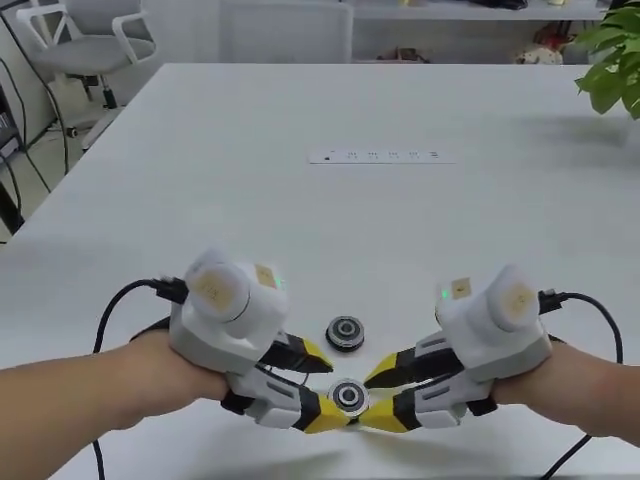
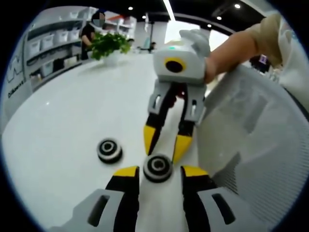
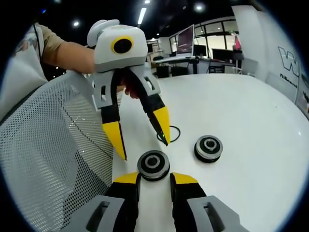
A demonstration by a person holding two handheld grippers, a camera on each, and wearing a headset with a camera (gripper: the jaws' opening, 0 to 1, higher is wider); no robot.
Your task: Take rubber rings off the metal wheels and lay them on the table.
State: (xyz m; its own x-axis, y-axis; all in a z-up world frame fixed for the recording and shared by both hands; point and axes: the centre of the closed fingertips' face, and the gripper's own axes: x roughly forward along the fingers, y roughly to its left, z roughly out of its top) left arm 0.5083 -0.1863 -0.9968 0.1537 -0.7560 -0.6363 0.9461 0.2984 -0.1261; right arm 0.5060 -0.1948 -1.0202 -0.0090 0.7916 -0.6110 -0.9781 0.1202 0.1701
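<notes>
Near the table's front edge, a metal wheel with a black rubber ring (image 1: 348,395) lies flat between my two grippers, which point at each other. My left gripper (image 1: 322,390) stands open, its yellow tips at the wheel's left side. My right gripper (image 1: 380,395) is open too, its tips close on the wheel's right side. In the left gripper view the wheel (image 2: 158,167) sits between my own tips (image 2: 160,171), with the right gripper (image 2: 164,147) beyond. A second ringed wheel (image 1: 344,333) lies just behind, also visible as wheel (image 3: 208,148) and wheel (image 2: 109,150).
A flush socket strip (image 1: 380,155) sits mid-table. A green plant (image 1: 612,60) stands at the far right corner and an office chair (image 1: 90,40) beyond the far left. Black cables trail from both grippers. A mesh chair back (image 3: 48,145) is close behind.
</notes>
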